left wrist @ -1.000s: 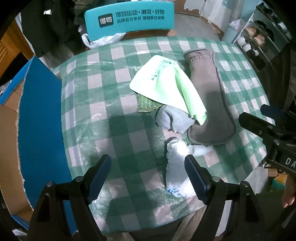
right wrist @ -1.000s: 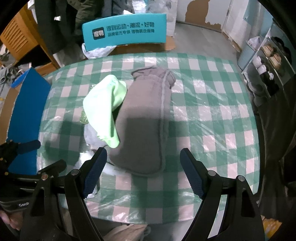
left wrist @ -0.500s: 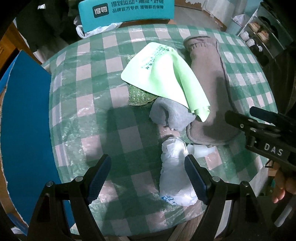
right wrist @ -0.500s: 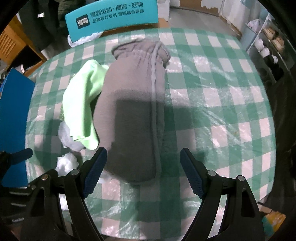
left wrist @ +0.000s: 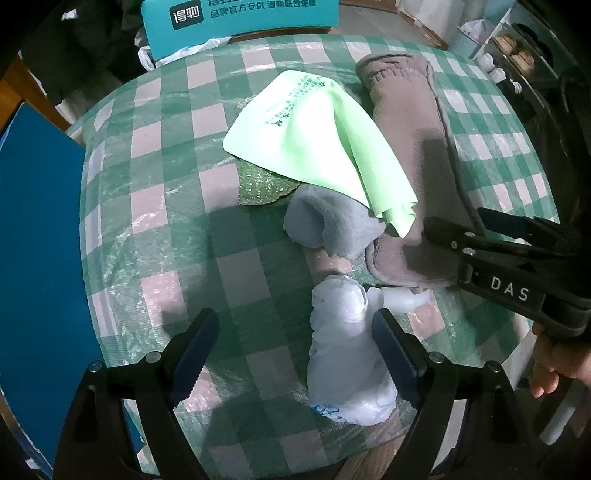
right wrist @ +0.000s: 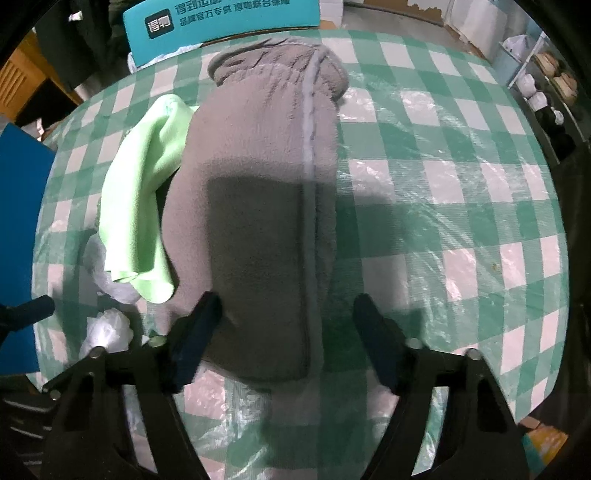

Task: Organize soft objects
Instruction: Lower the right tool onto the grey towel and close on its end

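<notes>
A long grey fleece piece (right wrist: pixel 258 184) lies along the checked table, with a light green cloth (right wrist: pixel 144 206) draped over its left side. My right gripper (right wrist: pixel 284 332) points down over the fleece's near end. Its jaws are closing with that end between them; the left finger is at the cloth's edge and the right finger stands apart. My left gripper (left wrist: pixel 295 350) hangs low over a crumpled white plastic bag (left wrist: pixel 343 354), which lies beside its right finger. Its jaws are opening and grip nothing. A small grey fuzzy item (left wrist: pixel 325 225) and a green glittery pad (left wrist: pixel 258 184) lie under the green cloth (left wrist: pixel 325 147).
The round table (left wrist: pixel 155 229) carries a green-and-white checked cover under clear plastic. A blue board (left wrist: pixel 37 258) stands at its left edge and a teal chair back (left wrist: pixel 240 14) at the far side. Shelves with shoes (right wrist: pixel 543 85) stand at the far right. A person's hand (left wrist: pixel 554 365) holds the right gripper.
Both grippers have come down toward the table. The right one sank over the near end of the grey fleece and its jaws narrowed. The left one came closer to the white bag.
</notes>
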